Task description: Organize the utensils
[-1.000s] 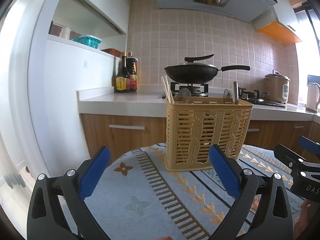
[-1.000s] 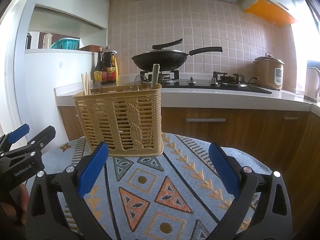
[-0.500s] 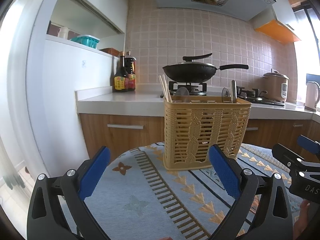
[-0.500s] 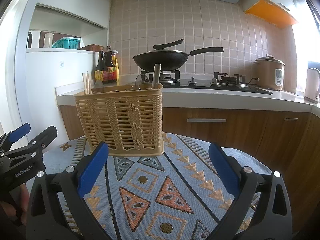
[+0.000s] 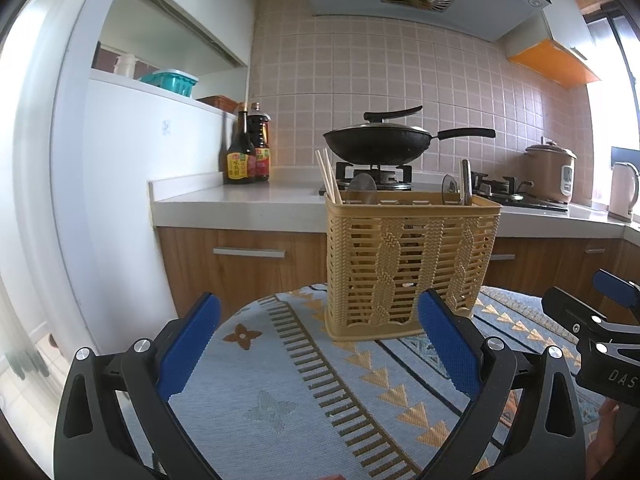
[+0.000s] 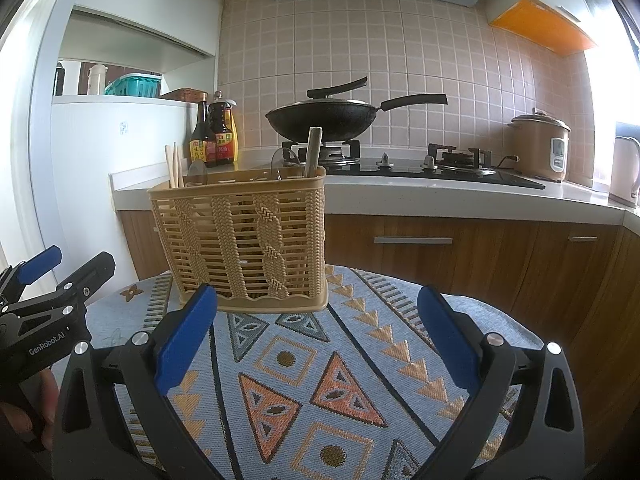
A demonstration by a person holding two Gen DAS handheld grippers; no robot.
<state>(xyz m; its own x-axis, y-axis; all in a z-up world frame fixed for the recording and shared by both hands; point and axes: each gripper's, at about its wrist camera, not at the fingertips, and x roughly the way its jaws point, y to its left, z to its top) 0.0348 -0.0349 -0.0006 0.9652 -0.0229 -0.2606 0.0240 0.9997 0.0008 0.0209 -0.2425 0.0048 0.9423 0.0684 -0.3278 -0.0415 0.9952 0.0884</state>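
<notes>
A tan woven plastic utensil basket (image 5: 408,264) (image 6: 244,240) stands upright on a round table with a patterned blue cloth (image 5: 304,392) (image 6: 320,380). Chopsticks (image 5: 329,178) (image 6: 174,166) stick up at its left end, clear spoon bowls (image 5: 361,189) (image 6: 283,162) in the middle, and a utensil handle (image 5: 465,182) (image 6: 313,152) at its right end. My left gripper (image 5: 318,338) is open and empty, just short of the basket. My right gripper (image 6: 316,338) is open and empty too, to the basket's right front. Each gripper shows at the edge of the other's view.
Behind the table runs a kitchen counter (image 5: 240,200) with sauce bottles (image 5: 247,148), a black wok (image 5: 378,144) on the gas stove, a rice cooker (image 6: 538,146) and a kettle (image 5: 622,190). Wooden cabinet fronts (image 6: 440,248) stand below. A white partition wall (image 5: 112,200) is on the left.
Both views have shifted slightly; the basket sits a touch lower and closer in the frames. Both grippers stay open and empty.
</notes>
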